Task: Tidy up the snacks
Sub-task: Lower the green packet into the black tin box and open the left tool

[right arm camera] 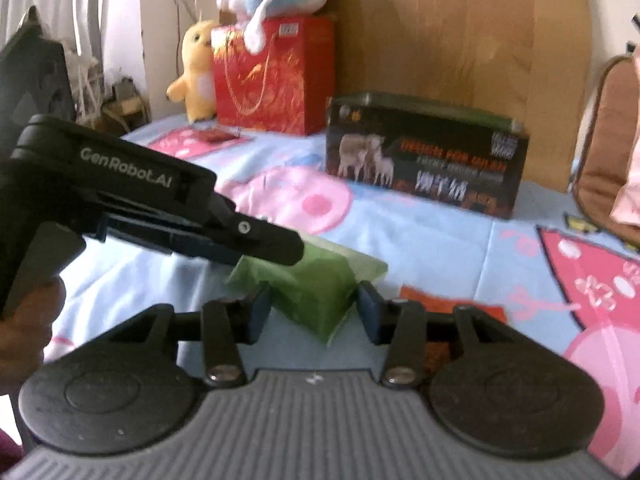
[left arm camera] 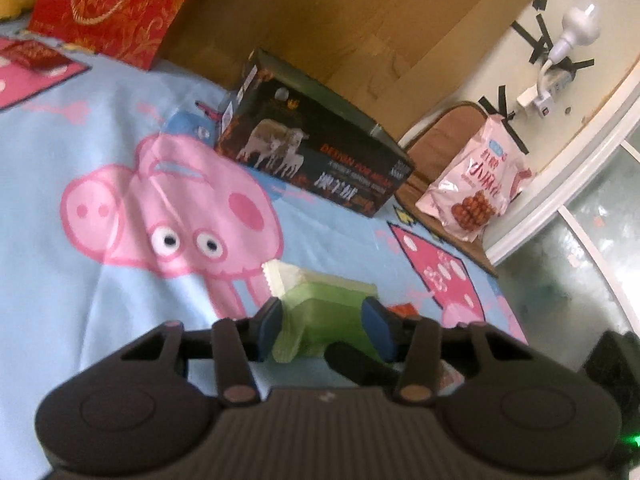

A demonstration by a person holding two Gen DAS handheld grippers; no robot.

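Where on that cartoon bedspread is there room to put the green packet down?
Bare sheet lies over the pink pig print, left of the dark box and below the red gift bag. It is crowded near the green packet, where both grippers meet, and at the pink snack bag on the right.

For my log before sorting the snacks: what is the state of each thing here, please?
left gripper: fingers closed on the green packet
right gripper: fingers closed on the same packet
black box: lying on the bed sheet, untouched
pink snack bag: leaning on a brown cushion
red gift bag: standing upright
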